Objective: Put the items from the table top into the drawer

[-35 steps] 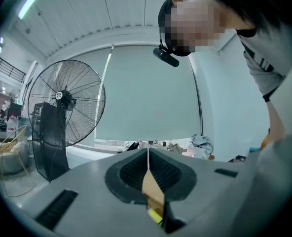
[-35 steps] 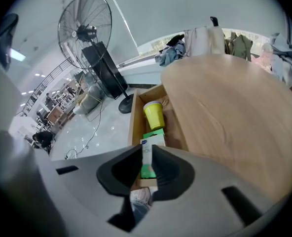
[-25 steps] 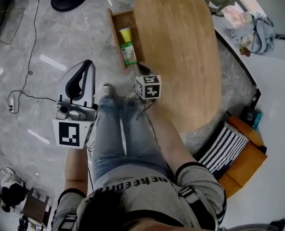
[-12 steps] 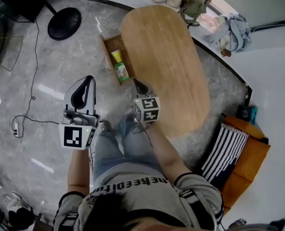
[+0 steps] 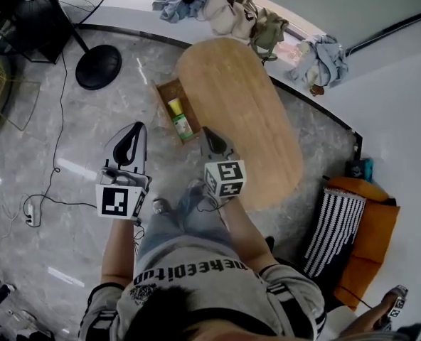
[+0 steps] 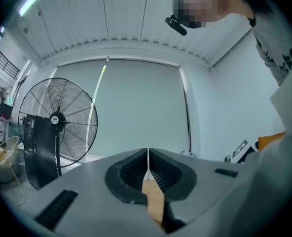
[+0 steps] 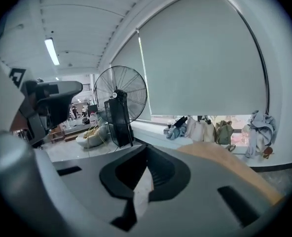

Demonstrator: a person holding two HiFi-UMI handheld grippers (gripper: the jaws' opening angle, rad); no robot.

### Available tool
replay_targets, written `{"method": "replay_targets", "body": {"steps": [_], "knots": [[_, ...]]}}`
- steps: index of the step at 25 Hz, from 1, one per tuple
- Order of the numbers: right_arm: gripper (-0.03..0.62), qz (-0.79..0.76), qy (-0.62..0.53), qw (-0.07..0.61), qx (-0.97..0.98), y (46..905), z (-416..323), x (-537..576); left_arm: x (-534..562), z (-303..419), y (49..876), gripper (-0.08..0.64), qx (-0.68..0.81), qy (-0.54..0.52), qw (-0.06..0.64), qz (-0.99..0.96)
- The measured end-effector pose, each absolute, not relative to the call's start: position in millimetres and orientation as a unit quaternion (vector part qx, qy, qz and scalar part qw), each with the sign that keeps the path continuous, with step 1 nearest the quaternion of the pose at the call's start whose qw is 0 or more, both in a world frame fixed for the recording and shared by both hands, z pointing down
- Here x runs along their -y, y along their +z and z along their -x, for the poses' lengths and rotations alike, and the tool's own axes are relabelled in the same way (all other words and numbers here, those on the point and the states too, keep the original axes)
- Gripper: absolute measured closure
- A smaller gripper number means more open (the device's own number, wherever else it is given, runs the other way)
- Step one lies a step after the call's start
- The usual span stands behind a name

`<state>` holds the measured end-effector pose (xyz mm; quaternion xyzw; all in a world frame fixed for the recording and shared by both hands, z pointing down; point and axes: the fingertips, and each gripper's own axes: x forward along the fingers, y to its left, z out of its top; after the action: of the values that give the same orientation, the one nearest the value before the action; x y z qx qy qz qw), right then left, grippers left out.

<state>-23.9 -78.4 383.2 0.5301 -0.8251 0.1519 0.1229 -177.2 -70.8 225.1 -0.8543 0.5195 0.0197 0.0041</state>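
Observation:
The oval wooden table point(image 5: 246, 116) has a bare top. Its drawer point(image 5: 166, 91) stands pulled out on the left side, with a yellow item point(image 5: 175, 107) and a green packet point(image 5: 183, 127) inside. My left gripper point(image 5: 134, 127) is held high over the floor, left of the drawer, jaws shut on nothing. My right gripper point(image 5: 209, 133) hovers above the table's near left edge beside the drawer, also shut and empty. The left gripper view has the shut left gripper point(image 6: 147, 155) pointing level at a blind. The right gripper view has the right gripper point(image 7: 146, 154) aimed past the table point(image 7: 220, 157).
A standing fan point(image 6: 57, 117) stands on a round base point(image 5: 98, 67) on the marble floor, far left. Bags and clothes point(image 5: 246, 13) line the window sill behind the table. A striped cushion point(image 5: 335, 226) and orange seat point(image 5: 370, 226) lie right. A cable point(image 5: 54, 169) crosses the floor.
Both grippers have risen, the right one more, lifting off the drawer's near end. The view has pulled up and back, so table and drawer look smaller.

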Motion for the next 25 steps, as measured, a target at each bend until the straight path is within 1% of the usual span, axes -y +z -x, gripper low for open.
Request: {"method": "replay_targets", "body": {"steps": [7,13,25], "knots": [[0.589,-0.539,0.104,0.11,0.828,326,44,50,48,200,203,0.548,-0.509,0.028,0.007,0.86],[0.589,-0.555,0.075,0.084,0.824,280,55,33,34,217,179,0.548,-0.504,0.042,0.013,0.863],[0.589,-0.595,0.011,0.046,0.803,204,54,-21,-6,241,150,0.548,-0.495,0.07,0.029,0.865]]}}
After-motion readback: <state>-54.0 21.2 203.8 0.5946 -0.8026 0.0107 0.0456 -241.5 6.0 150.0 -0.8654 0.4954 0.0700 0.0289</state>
